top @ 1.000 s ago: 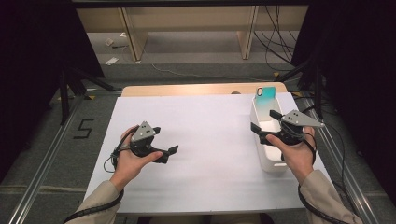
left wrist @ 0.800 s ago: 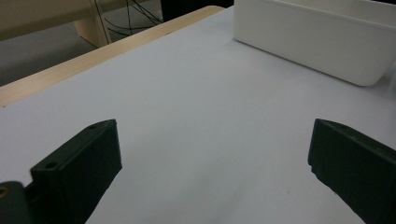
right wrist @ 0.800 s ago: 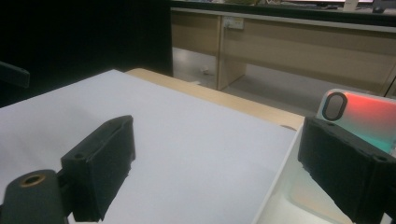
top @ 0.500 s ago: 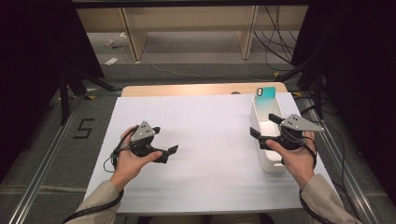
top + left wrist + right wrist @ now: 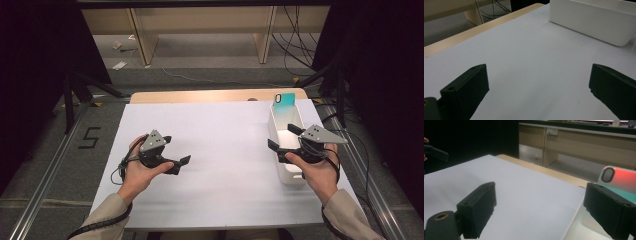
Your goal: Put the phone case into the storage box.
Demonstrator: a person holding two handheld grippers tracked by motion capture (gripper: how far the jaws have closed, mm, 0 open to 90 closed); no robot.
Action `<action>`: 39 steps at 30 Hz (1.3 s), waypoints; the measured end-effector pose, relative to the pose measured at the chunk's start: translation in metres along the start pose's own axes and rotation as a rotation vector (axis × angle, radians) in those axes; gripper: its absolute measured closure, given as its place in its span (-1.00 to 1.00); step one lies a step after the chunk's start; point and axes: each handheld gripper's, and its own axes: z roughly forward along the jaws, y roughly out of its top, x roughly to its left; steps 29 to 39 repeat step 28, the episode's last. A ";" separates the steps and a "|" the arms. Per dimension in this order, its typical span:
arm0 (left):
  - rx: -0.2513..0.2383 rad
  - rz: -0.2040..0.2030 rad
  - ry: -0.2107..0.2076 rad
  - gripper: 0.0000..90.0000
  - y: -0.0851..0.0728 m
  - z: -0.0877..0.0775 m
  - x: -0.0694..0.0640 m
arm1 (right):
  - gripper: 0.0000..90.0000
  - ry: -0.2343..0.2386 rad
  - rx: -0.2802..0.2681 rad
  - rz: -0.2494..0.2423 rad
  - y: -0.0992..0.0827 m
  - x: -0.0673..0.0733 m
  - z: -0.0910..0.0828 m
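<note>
Even overhead light brightens the white tabletop (image 5: 225, 135) against dark surroundings, shadows stay faint, and both gripper views look soft and grainy.

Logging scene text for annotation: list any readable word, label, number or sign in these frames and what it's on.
"5": a dark numeral marked on the grey floor left of the table, seen in the high view.
The phone case standing in the white bin: no lettering readable on it.
Grippers, the white table cover and the wooden furniture behind: no text visible.
</note>
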 end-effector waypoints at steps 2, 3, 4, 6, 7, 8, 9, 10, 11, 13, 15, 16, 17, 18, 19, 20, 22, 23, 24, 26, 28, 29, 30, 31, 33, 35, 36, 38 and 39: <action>0.000 0.000 0.001 -0.96 0.000 0.000 0.000 | -0.74 0.002 0.001 -0.002 0.000 0.000 0.000; -0.001 0.000 0.001 -0.96 0.000 0.000 0.000 | -0.74 0.003 0.001 -0.001 0.000 0.000 -0.001; -0.001 0.000 0.001 -0.96 0.000 0.000 0.000 | -0.74 0.000 -0.002 -0.001 0.000 0.000 -0.001; -0.001 0.000 0.000 -0.96 0.000 0.000 0.000 | -0.74 0.003 -0.002 -0.002 -0.001 0.000 -0.001; -0.001 0.000 0.000 -0.96 0.000 0.000 0.000 | -0.74 0.002 -0.003 -0.003 -0.001 0.000 -0.001; -0.001 0.000 0.000 -0.96 0.000 0.000 0.000 | -0.74 0.003 -0.003 -0.004 -0.001 0.001 -0.001; -0.001 -0.001 0.000 -0.96 0.000 0.000 0.000 | -0.74 0.002 -0.003 -0.005 -0.001 0.001 -0.001; -0.001 -0.001 0.001 -0.96 0.000 0.000 0.000 | -0.74 0.002 -0.001 -0.006 -0.001 0.000 -0.001; -0.001 -0.001 0.000 -0.96 0.000 0.000 0.000 | -0.74 0.003 -0.001 -0.008 -0.002 0.000 0.000; -0.001 0.000 0.000 -0.96 0.000 0.000 0.000 | -0.74 0.004 0.006 -0.002 -0.003 0.001 0.000; -0.001 -0.001 0.000 -0.96 0.000 0.000 0.000 | -0.74 0.005 0.005 -0.003 -0.003 0.001 0.000; -0.001 0.000 0.000 -0.96 0.000 0.000 0.000 | -0.74 0.004 0.005 -0.003 -0.002 0.001 0.000; -0.001 0.000 0.001 -0.96 0.000 0.000 0.000 | -0.74 0.005 0.004 -0.004 -0.002 0.001 0.000; 0.000 -0.001 0.003 -0.96 0.000 0.000 0.000 | -0.74 0.005 0.004 -0.003 -0.003 0.001 0.000; 0.000 0.000 0.007 -0.96 0.000 0.000 0.001 | -0.74 0.005 0.004 -0.003 -0.003 0.001 0.000; 0.000 -0.001 0.009 -0.97 0.001 0.000 0.001 | -0.74 0.007 0.003 -0.001 -0.003 0.001 0.000; -0.002 -0.003 0.009 -0.97 0.001 0.000 0.001 | -0.74 0.010 -0.001 0.002 -0.003 0.001 0.000; -0.002 -0.003 0.008 -0.97 0.001 0.000 0.001 | -0.74 0.012 -0.004 0.004 -0.003 0.001 0.000; -0.001 -0.003 0.009 -0.97 0.001 0.000 0.001 | -0.74 0.013 -0.008 0.004 -0.003 0.002 0.000; -0.001 -0.003 0.007 -0.97 0.001 0.000 0.001 | -0.74 0.015 -0.014 0.004 -0.002 0.002 0.001; 0.001 -0.001 0.005 -0.97 0.001 0.000 0.001 | -0.74 0.016 -0.012 0.006 -0.002 0.001 0.001; 0.001 -0.001 0.005 -0.97 0.001 0.000 0.001 | -0.74 0.016 -0.012 0.006 -0.002 0.001 0.001; 0.001 -0.001 0.005 -0.97 0.001 0.000 0.001 | -0.74 0.016 -0.012 0.006 -0.002 0.001 0.001; 0.001 -0.001 0.005 -0.97 0.001 0.000 0.001 | -0.74 0.016 -0.012 0.006 -0.002 0.001 0.001; 0.001 -0.001 0.005 -0.97 0.001 0.000 0.001 | -0.74 0.016 -0.012 0.006 -0.002 0.001 0.001; 0.001 -0.001 0.005 -0.97 0.001 0.000 0.001 | -0.74 0.016 -0.012 0.006 -0.002 0.001 0.001; 0.001 -0.001 0.005 -0.97 0.001 0.000 0.001 | -0.74 0.016 -0.012 0.006 -0.002 0.001 0.001; 0.001 -0.001 0.005 -0.97 0.001 0.000 0.001 | -0.74 0.016 -0.012 0.006 -0.002 0.001 0.001; 0.001 -0.001 0.005 -0.97 0.001 0.000 0.001 | -0.74 0.016 -0.012 0.006 -0.002 0.001 0.001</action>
